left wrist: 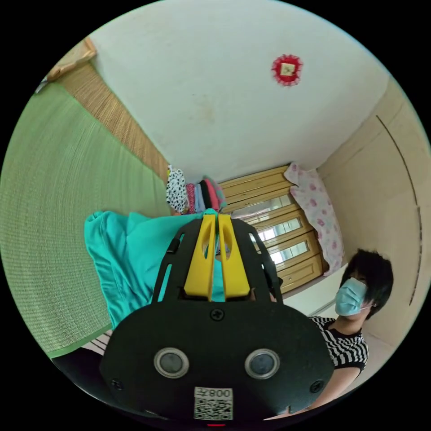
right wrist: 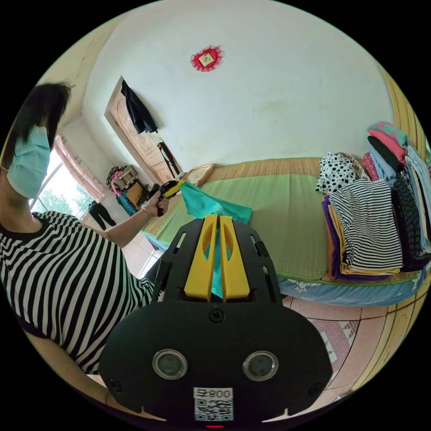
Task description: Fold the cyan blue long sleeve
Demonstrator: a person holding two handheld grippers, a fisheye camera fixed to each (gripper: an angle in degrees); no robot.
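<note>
The cyan long sleeve [left wrist: 128, 258] hangs over the green mat [left wrist: 58, 215] in the left gripper view, its edge pinched between the yellow jaws of my left gripper [left wrist: 217, 217]. In the right gripper view the same cyan cloth [right wrist: 211, 204] stretches from my right gripper [right wrist: 217, 218], whose jaws are shut on it, across to the left gripper [right wrist: 171, 188] held in the person's hand farther off. The cloth is lifted off the bed between the two grippers.
Stacks of folded clothes [right wrist: 372, 220] lie on the bed's right end, also seen as a pile [left wrist: 193, 193] beyond the cloth. The person in a striped top [right wrist: 54, 278] stands beside the bed. A wooden door [right wrist: 143, 134] and tiled floor [right wrist: 341, 332] lie around.
</note>
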